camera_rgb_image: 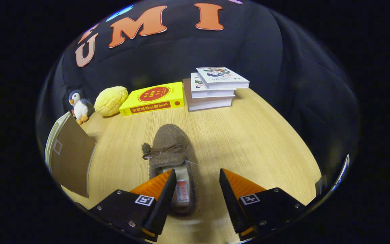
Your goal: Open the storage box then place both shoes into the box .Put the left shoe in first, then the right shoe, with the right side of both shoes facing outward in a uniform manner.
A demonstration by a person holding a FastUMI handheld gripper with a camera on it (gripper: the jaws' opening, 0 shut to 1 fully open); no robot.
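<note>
A fuzzy brown shoe (pixel 172 149) with a small bow lies on the wooden table (pixel 249 142), toe pointing away from me. Its heel end reaches in between my fingers, lying close against the left finger (pixel 164 188) and apart from the right one. My gripper (pixel 197 174) stands open around that heel, low over the table. The brown flap of the storage box (pixel 71 159) stands tilted off to the left of the fingers.
Beyond the shoe lie a yellow book (pixel 154 98) and a stack of three books (pixel 213 88). A yellow bun-shaped plush (pixel 111 100) and a small penguin toy (pixel 78 106) sit behind the box flap. Bare table spreads right of the shoe.
</note>
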